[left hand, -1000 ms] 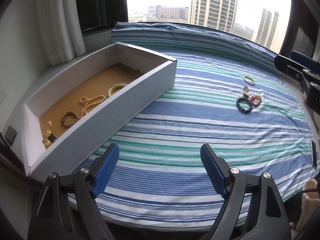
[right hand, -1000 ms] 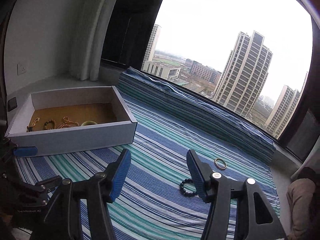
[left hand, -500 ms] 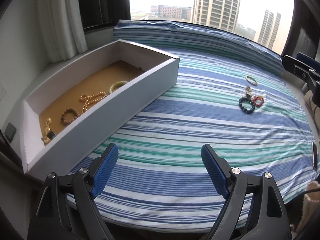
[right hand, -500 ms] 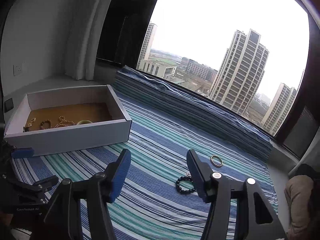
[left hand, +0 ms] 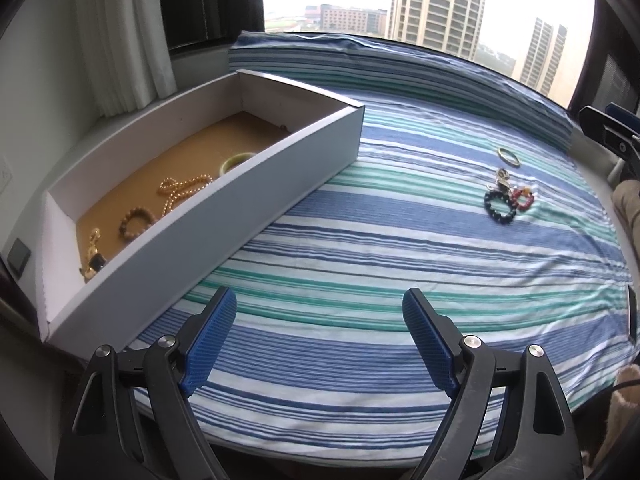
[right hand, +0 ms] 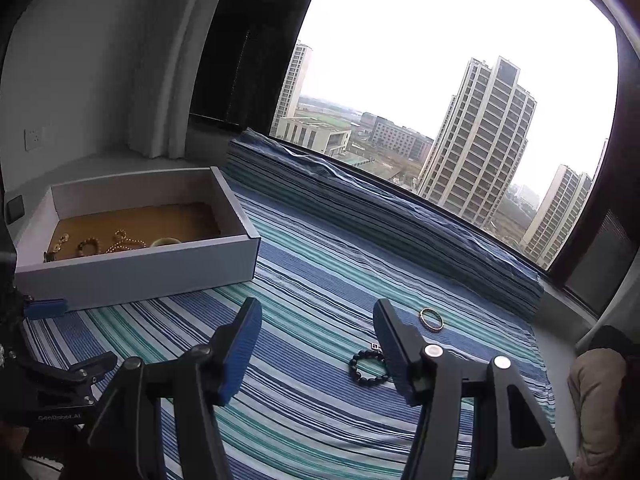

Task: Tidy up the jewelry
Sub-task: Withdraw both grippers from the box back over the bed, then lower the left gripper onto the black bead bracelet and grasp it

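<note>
1. Left wrist view: the left gripper [left hand: 320,340] hangs empty with jaws wide apart over the near edge of the striped cloth [left hand: 380,240], just beside the white box [left hand: 224,216].
2. Four pieces already lie on the box's brown floor: a gold charm [left hand: 91,254], a brown bead bracelet [left hand: 137,221], a gold bead chain [left hand: 182,191] and a pale green bangle [left hand: 236,161], lined along the near wall, likely the sorted lot.
3. Still loose on the cloth, well apart from the box, are a thin gold bangle [left hand: 509,157], a black bead bracelet [left hand: 498,206], a red bead bracelet [left hand: 522,198] and a small metal piece [left hand: 503,178], clustered close together.
4. Right wrist view: the right gripper [right hand: 316,344], jaws also apart and empty, hovers nearest the black bracelet, its probable next pick; its own finger hides the red bracelet, which only the left view shows.
</note>
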Demonstrator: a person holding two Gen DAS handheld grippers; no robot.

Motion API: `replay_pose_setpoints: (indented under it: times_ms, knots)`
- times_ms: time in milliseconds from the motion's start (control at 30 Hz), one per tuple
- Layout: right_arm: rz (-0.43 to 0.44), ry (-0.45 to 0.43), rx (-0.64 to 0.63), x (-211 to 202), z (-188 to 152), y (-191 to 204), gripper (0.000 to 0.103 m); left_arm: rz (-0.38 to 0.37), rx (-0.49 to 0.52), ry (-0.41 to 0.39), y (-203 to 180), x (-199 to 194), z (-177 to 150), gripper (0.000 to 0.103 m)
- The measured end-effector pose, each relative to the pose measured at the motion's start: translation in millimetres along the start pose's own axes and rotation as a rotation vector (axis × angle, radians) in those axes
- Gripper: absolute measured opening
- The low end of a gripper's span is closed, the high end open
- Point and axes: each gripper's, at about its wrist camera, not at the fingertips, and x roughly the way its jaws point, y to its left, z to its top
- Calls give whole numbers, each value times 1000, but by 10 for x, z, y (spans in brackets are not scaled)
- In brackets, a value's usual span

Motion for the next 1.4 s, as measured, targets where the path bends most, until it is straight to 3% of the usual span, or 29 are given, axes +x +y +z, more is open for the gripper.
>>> replay_pose_setpoints:
  times_ms: [333,533,667,767,900,1067,1100,1200,1400]
  knots:
    - [-21,6,0,48,-34,-57,59,-21,-48,3,10,95,13,86]
    - [-42,14,4,118,-75,-110,59,26,-19,-16,-55,202,3,89]
    - [-24,39,34,230,-205,-154,59,42,-54,-11,-64,415,-20,89]
    - [20,75,68,325,-529,-143,66,12,-84,37,-112,670,-78,89]
    - [76,231,118,569,-1270,-145,66,14,-55,90,-305,1007,-208,89]
    - [3,392,240,697,-2104,-446,66,-3,32,153,-555,1369,-332,93]
    - [-20,404,263,682,-2214,-514,66,13,55,116,-598,1364,-339,96]
    - [-57,417,342,633,-2424,-694,66,2,76,102,-641,1397,-325,101]
    - [-96,344,442,632,-2384,-913,66,-47,98,73,-621,1445,-304,103]
